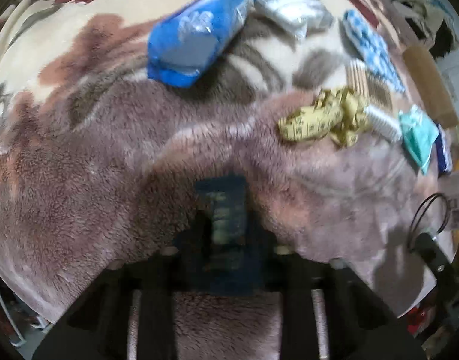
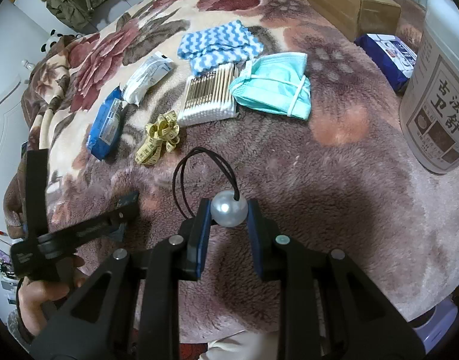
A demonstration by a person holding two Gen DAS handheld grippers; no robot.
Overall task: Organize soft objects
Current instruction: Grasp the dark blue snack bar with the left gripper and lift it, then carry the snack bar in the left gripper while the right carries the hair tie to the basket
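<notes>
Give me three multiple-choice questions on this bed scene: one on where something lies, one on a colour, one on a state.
1. Where does the pack of cotton swabs lie?
A. Between the yellow tape measure and the face masks
B. On the cardboard box
C. Under the white jar

2. What colour is the tape measure?
A. Red
B. Yellow
C. Black

3. What is the right gripper doing?
A. Standing open over the blanket
B. Shut on a pearl bead
C. Shut on the masks

Answers: 1 A, the swabs sit between those two. 2 B, it is plainly yellow. 3 B, both pads press the bead of the black hair tie.
</notes>
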